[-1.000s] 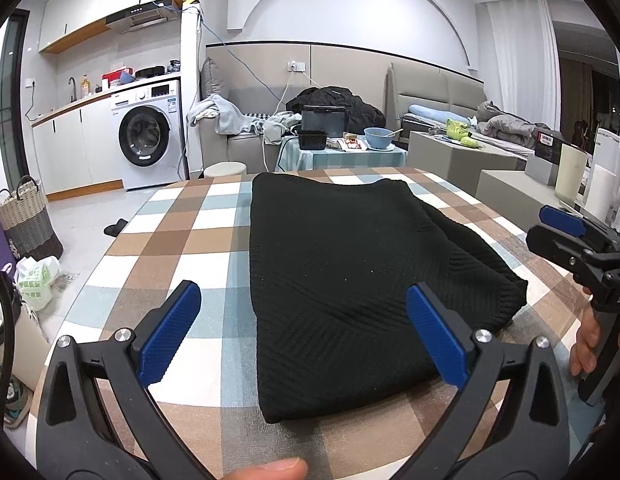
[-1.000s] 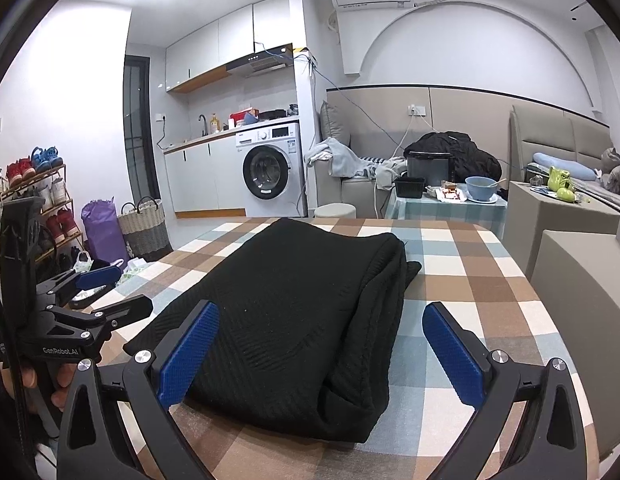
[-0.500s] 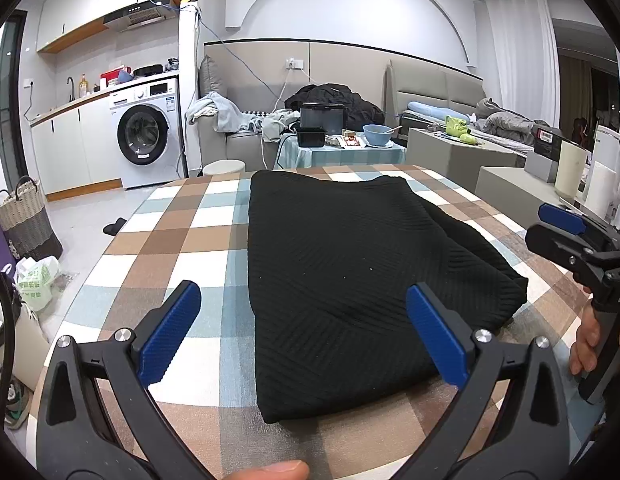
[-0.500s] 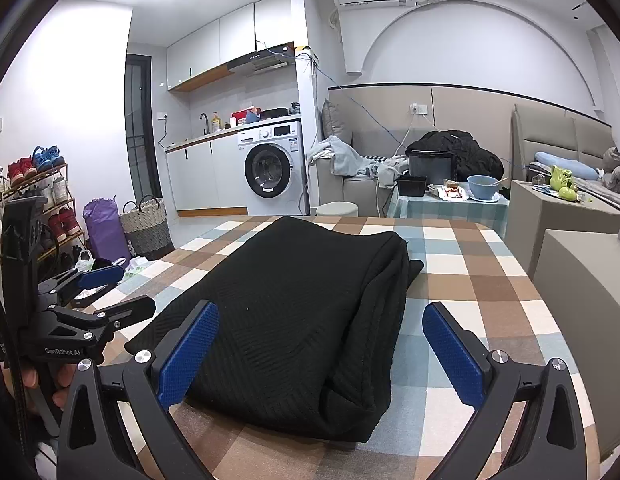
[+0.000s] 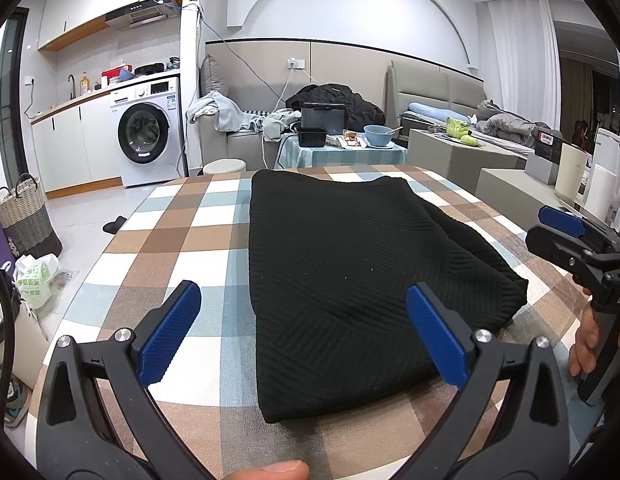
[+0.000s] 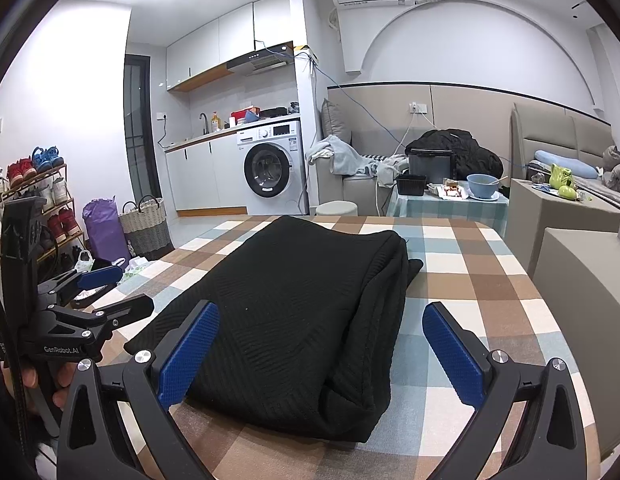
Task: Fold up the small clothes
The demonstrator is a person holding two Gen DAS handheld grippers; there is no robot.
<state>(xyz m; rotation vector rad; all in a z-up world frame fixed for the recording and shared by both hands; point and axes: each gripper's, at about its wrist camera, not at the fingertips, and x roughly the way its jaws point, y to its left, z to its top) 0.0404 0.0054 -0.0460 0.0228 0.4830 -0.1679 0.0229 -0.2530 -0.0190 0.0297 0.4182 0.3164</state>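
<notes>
A black knitted garment (image 5: 349,276) lies folded in a long rectangle on the checked tablecloth (image 5: 182,236), its thick folded edge toward the right. My left gripper (image 5: 304,328) hovers open over the garment's near left corner, holding nothing. My right gripper (image 6: 317,344) is open above the near right end of the garment (image 6: 302,304), also holding nothing. Each view catches the other gripper from the side: the right gripper (image 5: 565,236) at the frame's right edge, the left gripper (image 6: 98,296) at the left edge, both gripped by hands.
The table (image 6: 469,280) drops off to the floor on the left, where a woven basket (image 5: 26,220) and bags stand. A beige block (image 6: 581,280) sits close to the right side. Behind the table are a small side table with a blue bowl (image 5: 377,136) and a washing machine (image 5: 146,136).
Both views have shifted only slightly; the garment lies the same and both grippers stay open.
</notes>
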